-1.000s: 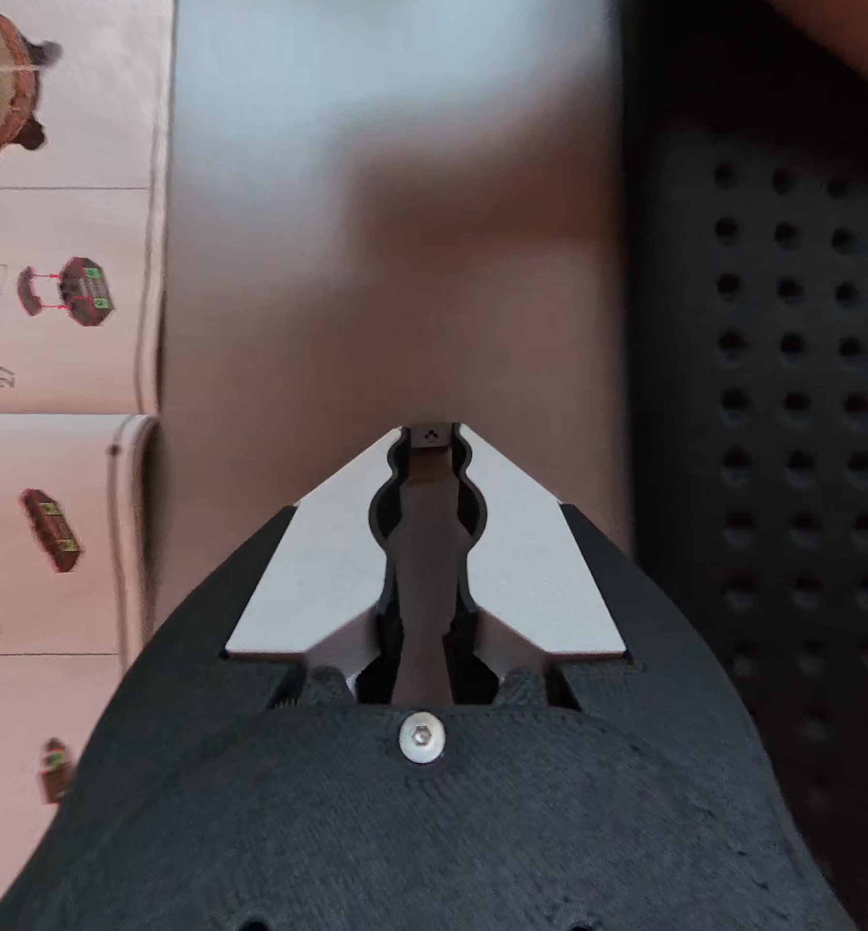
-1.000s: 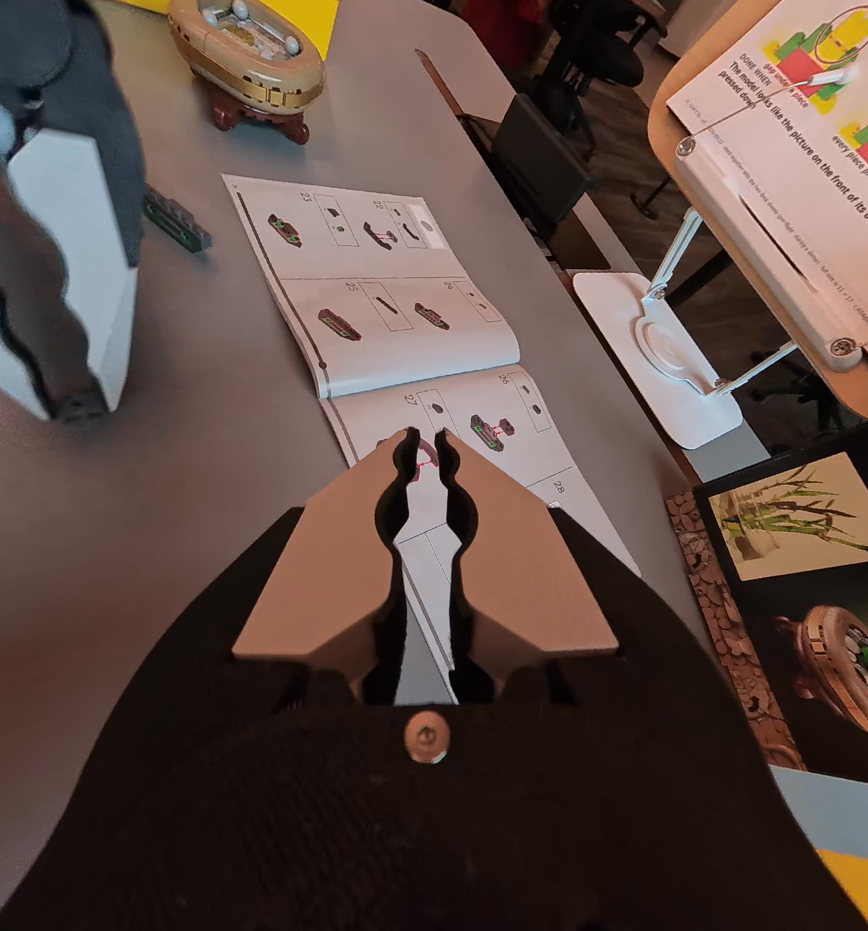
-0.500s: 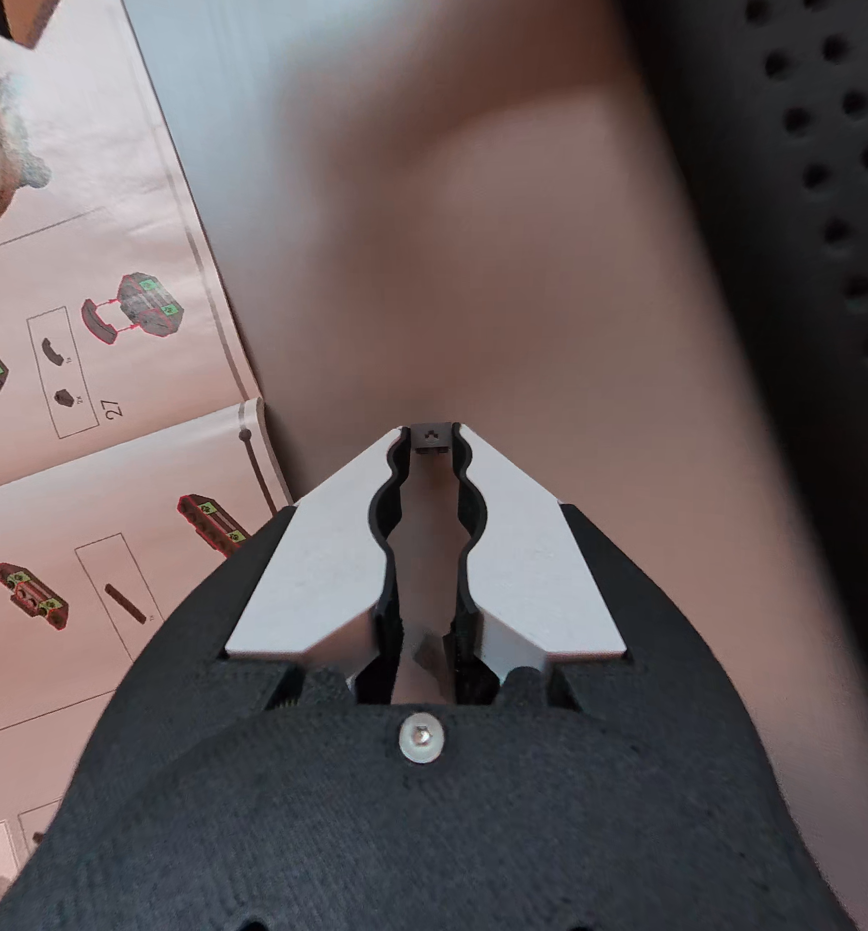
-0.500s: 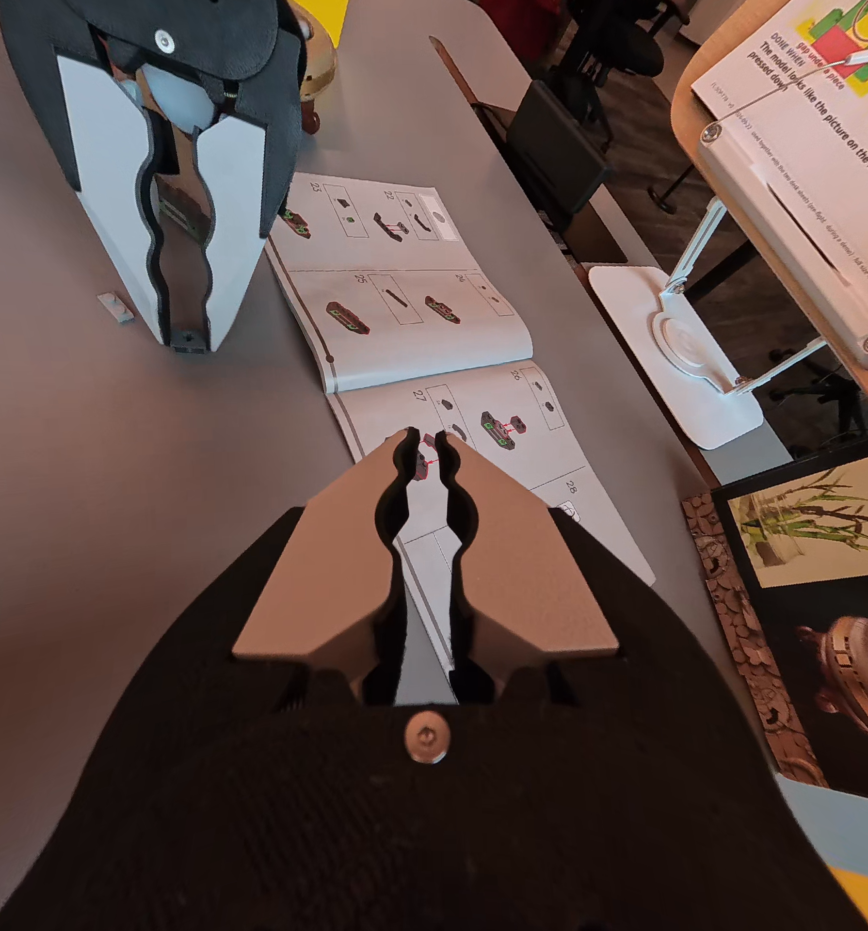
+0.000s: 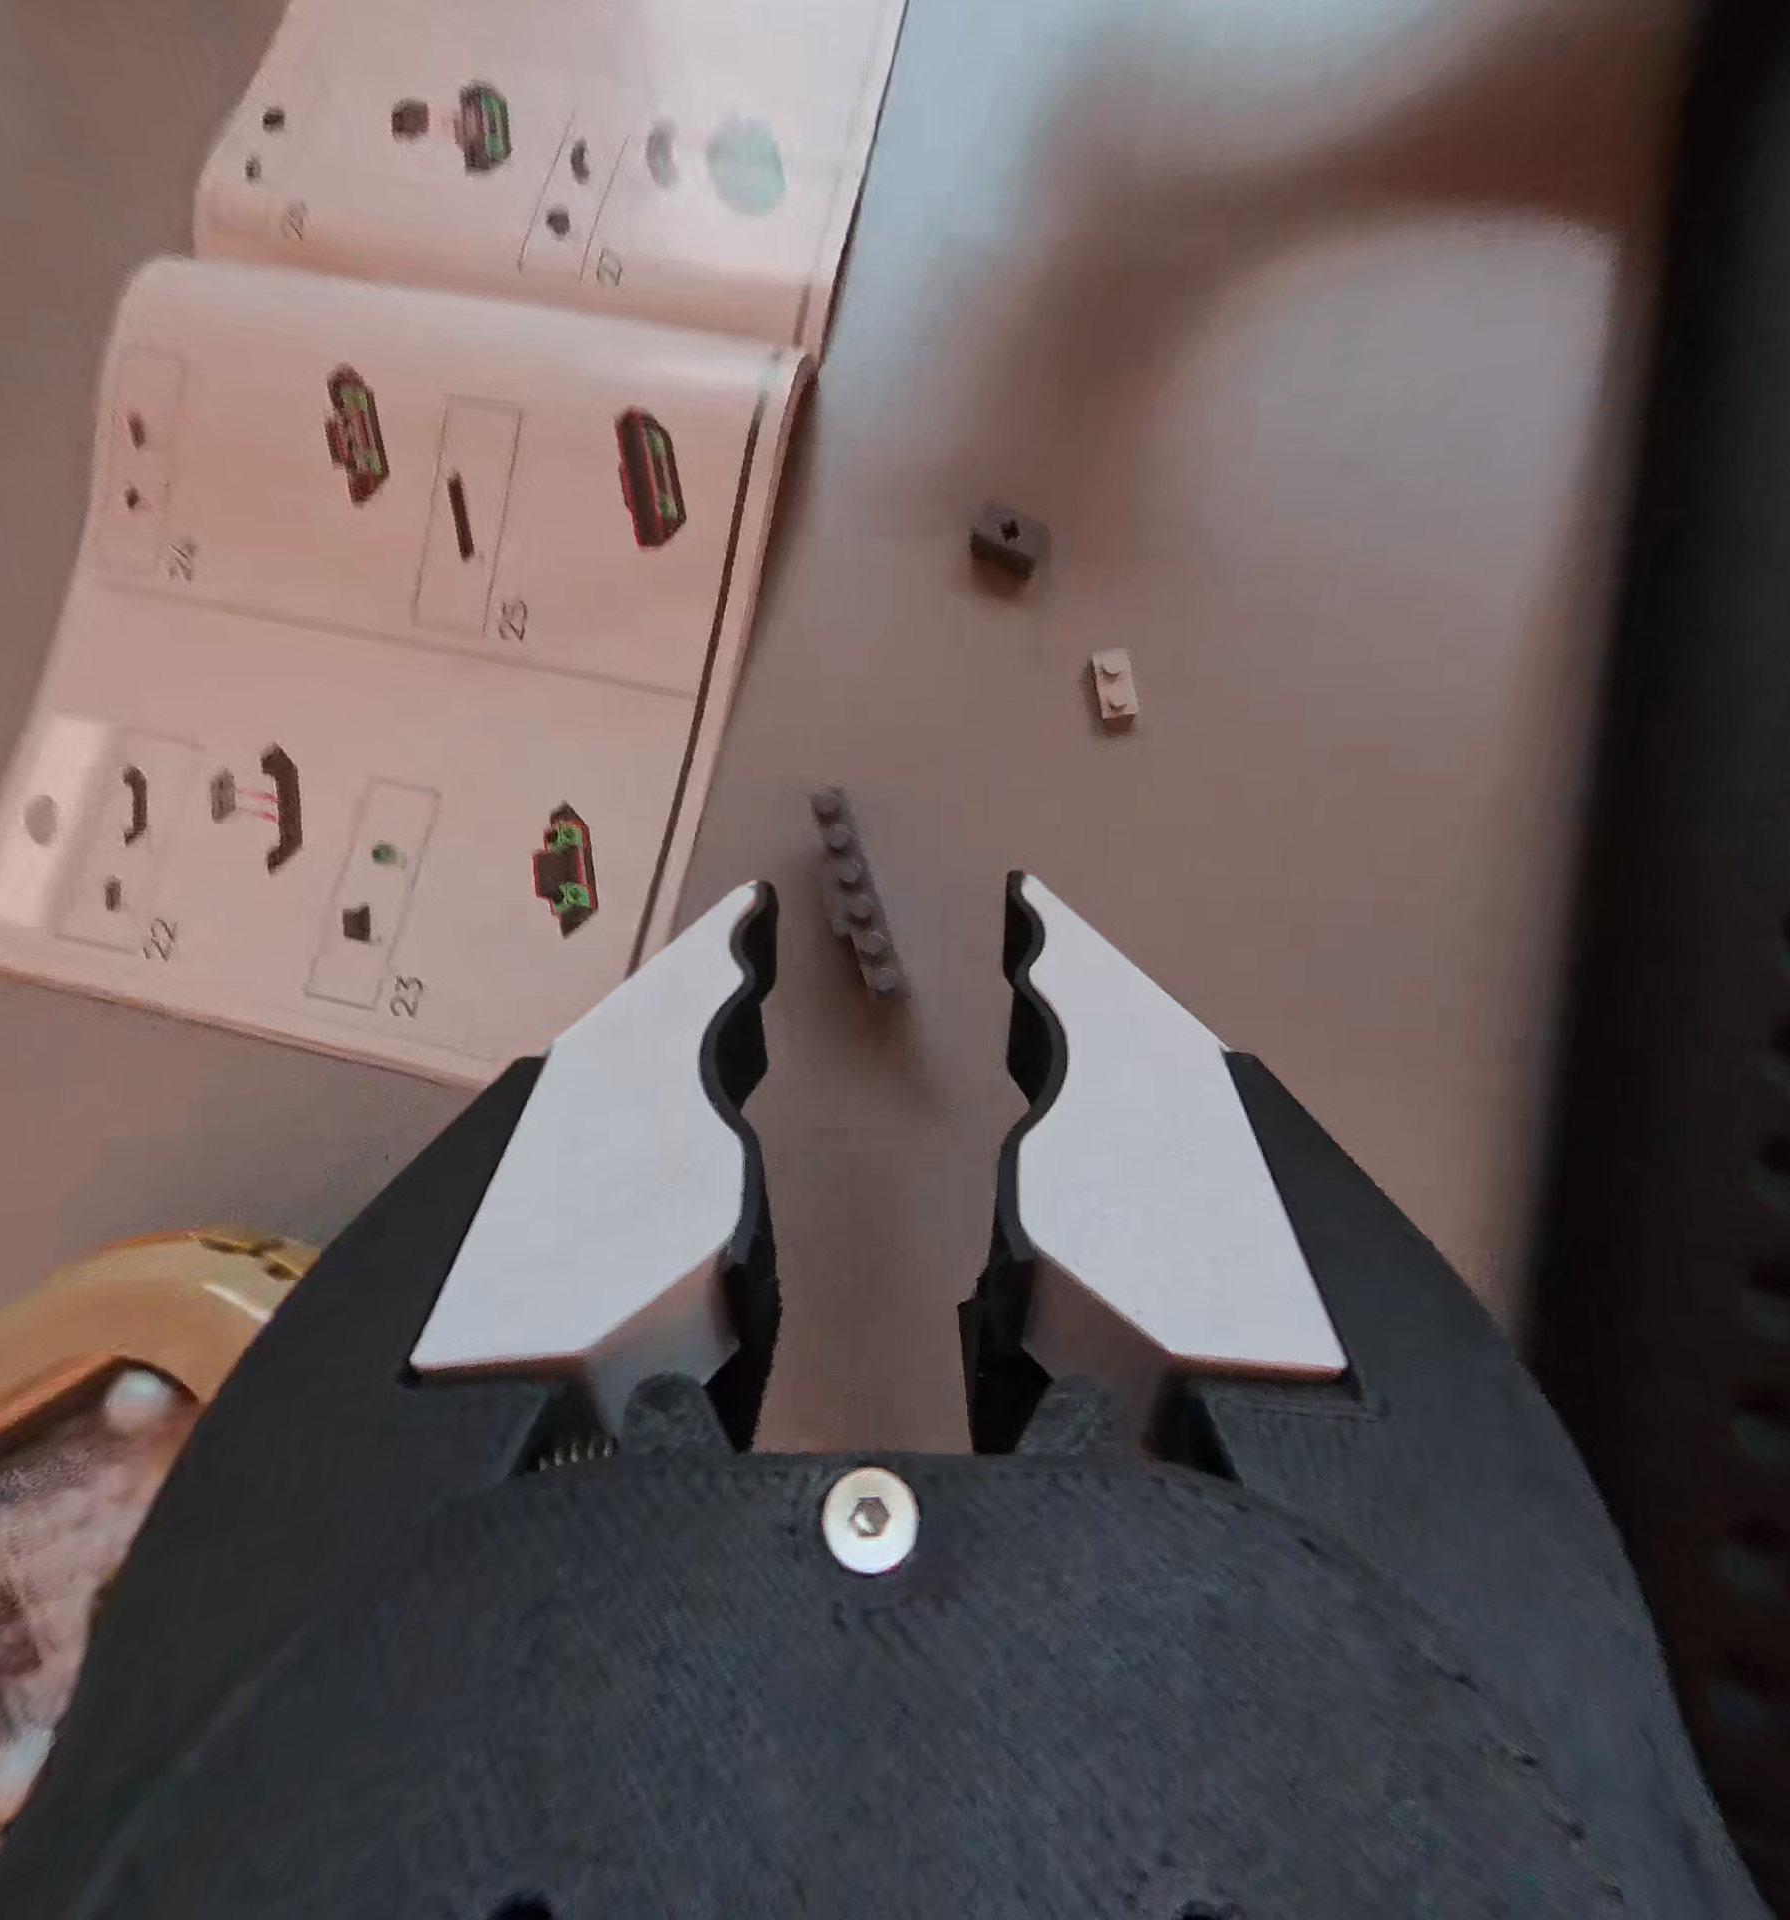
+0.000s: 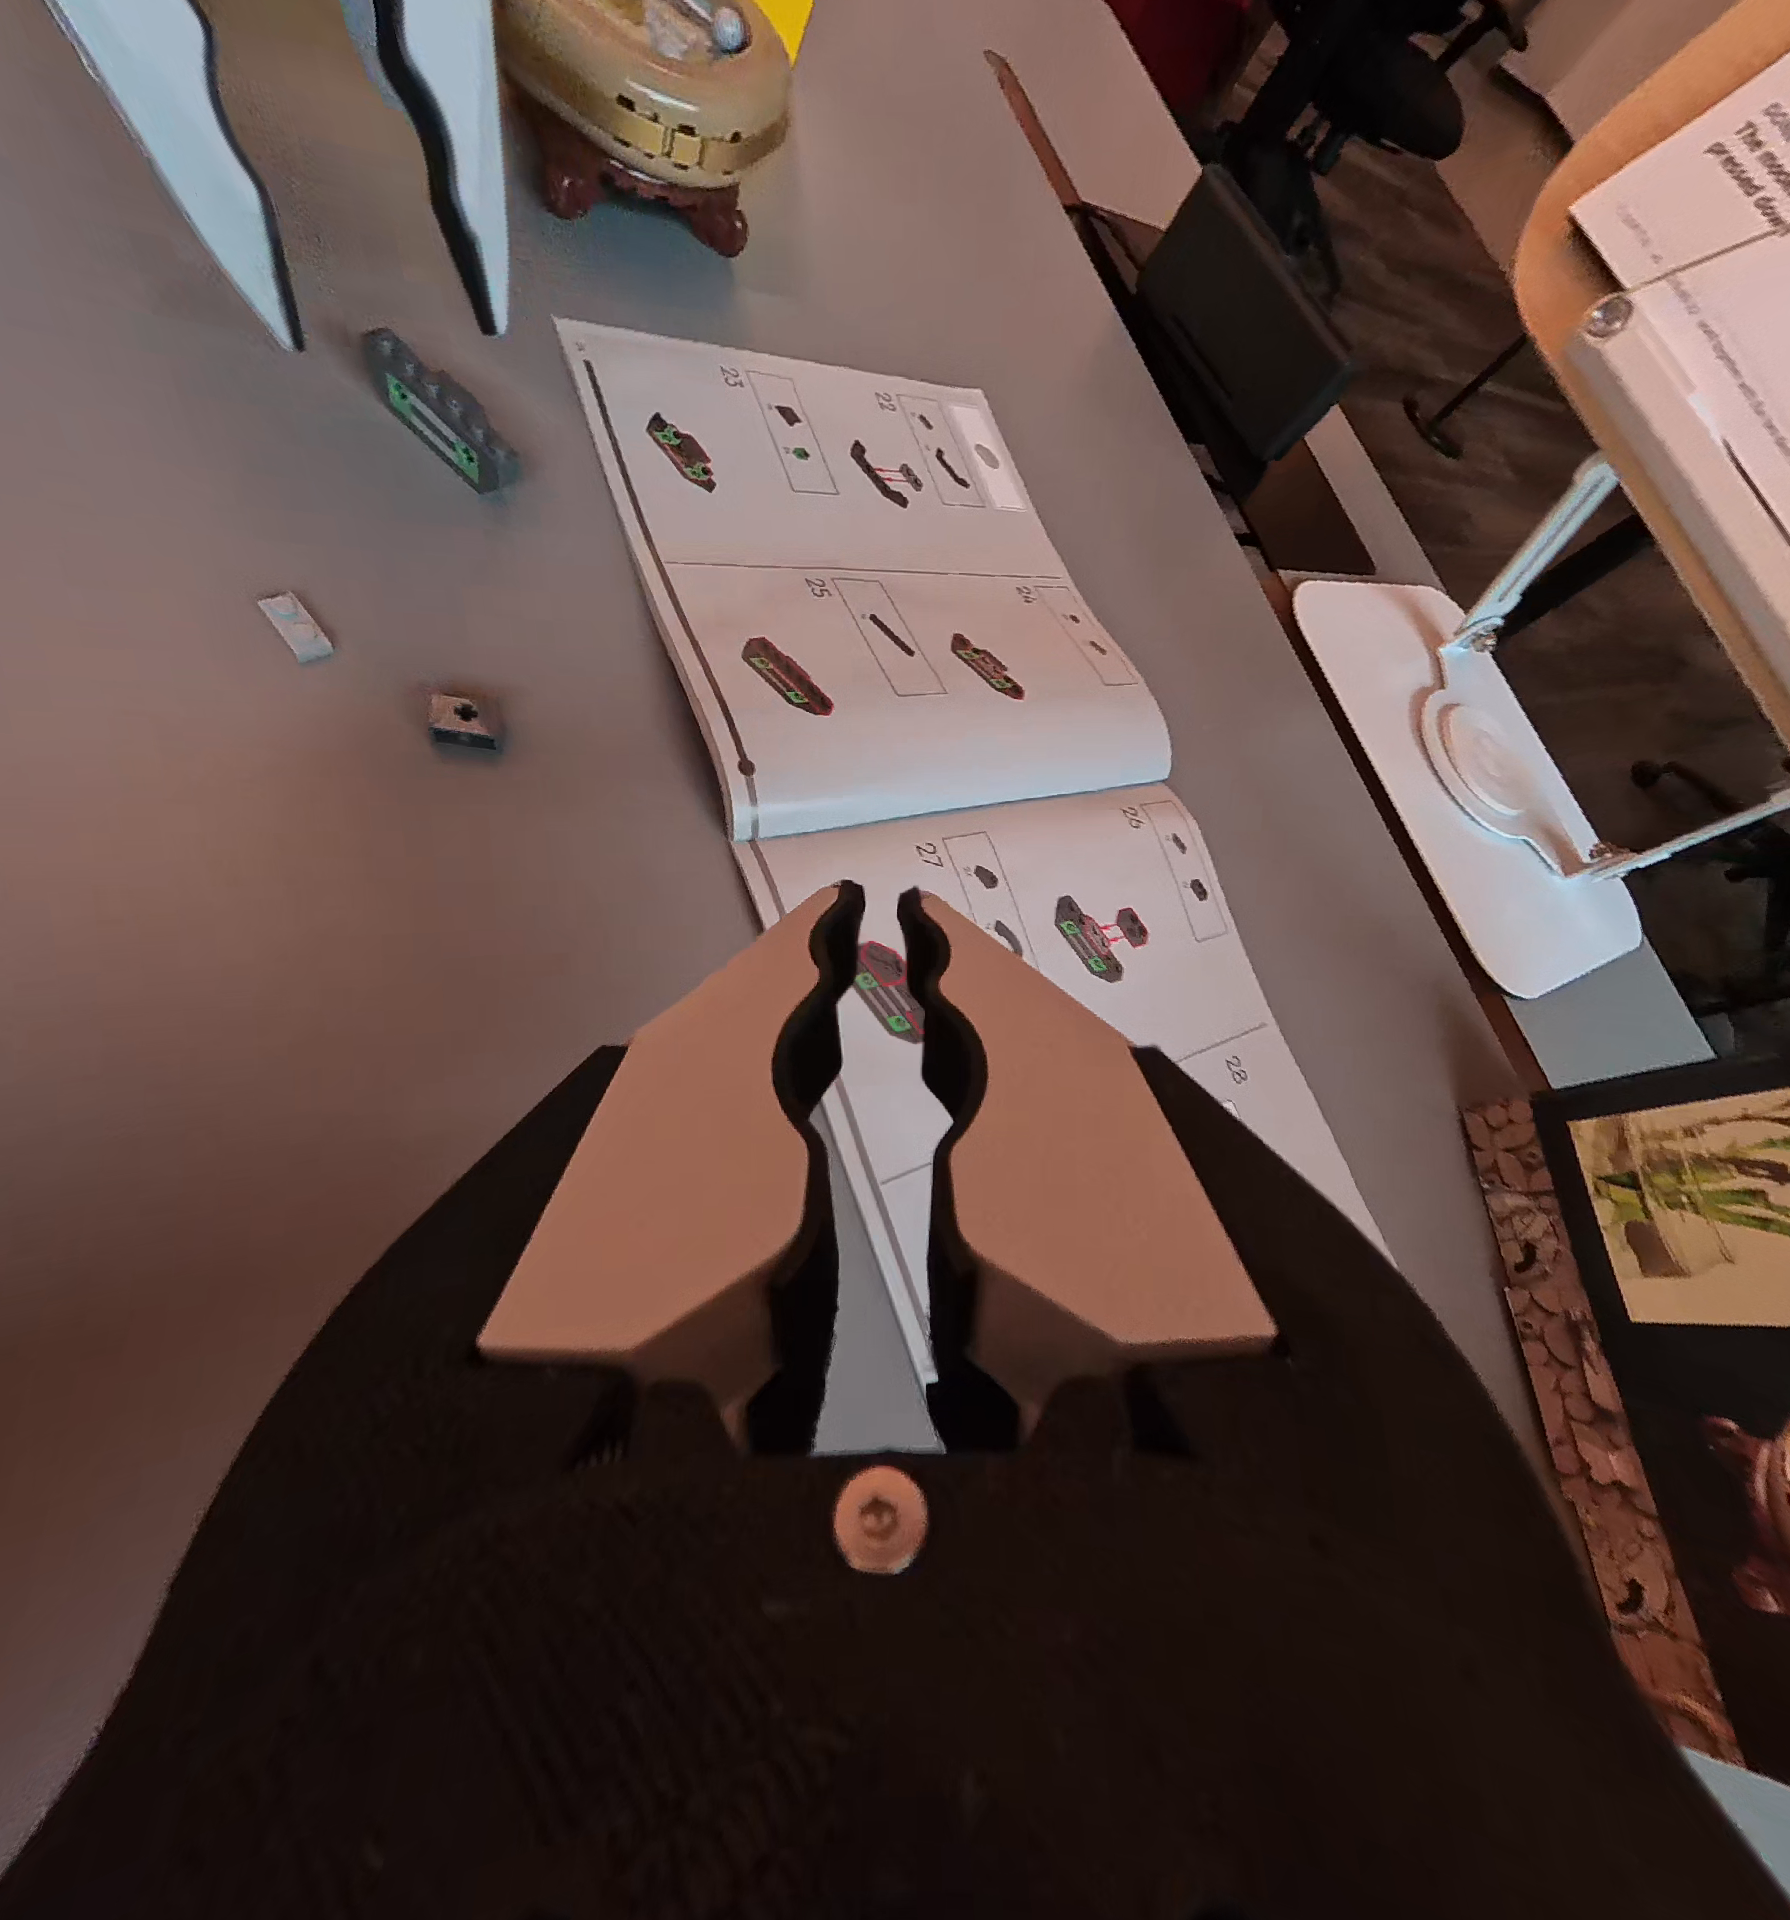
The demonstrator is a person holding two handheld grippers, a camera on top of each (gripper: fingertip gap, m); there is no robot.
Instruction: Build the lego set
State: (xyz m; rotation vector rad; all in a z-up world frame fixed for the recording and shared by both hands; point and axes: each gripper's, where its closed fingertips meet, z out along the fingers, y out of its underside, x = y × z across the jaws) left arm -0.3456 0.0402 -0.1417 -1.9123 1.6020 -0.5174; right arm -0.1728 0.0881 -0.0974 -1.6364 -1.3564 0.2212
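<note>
My left gripper (image 5: 889,902) is open and empty. Its fingertips stand either side of a long dark grey brick (image 5: 860,894) lying on the grey table. In the right wrist view the left gripper (image 6: 392,332) hangs just above that brick (image 6: 441,421), which has green marks on its side. A small dark brick with a cross hole (image 5: 1010,540) (image 6: 467,719) and a small pale plate (image 5: 1114,681) (image 6: 296,627) lie loose nearby. My right gripper (image 6: 880,896) is shut with a thin slit, empty, over the open instruction booklet (image 6: 870,644).
The booklet (image 5: 403,582) lies left of the loose pieces. A tan and gold built model (image 6: 652,104) (image 5: 91,1351) stands on dark red feet behind it. A black perforated panel (image 5: 1753,935) borders the table. A white stand base (image 6: 1442,779) and the set's box (image 6: 1701,1351) sit at the right. The grippers' ends are close to 20 cm from one another.
My left gripper let go of the small dark brick, opened, and moved over to the long grey brick. The right gripper has barely moved and stays shut.
</note>
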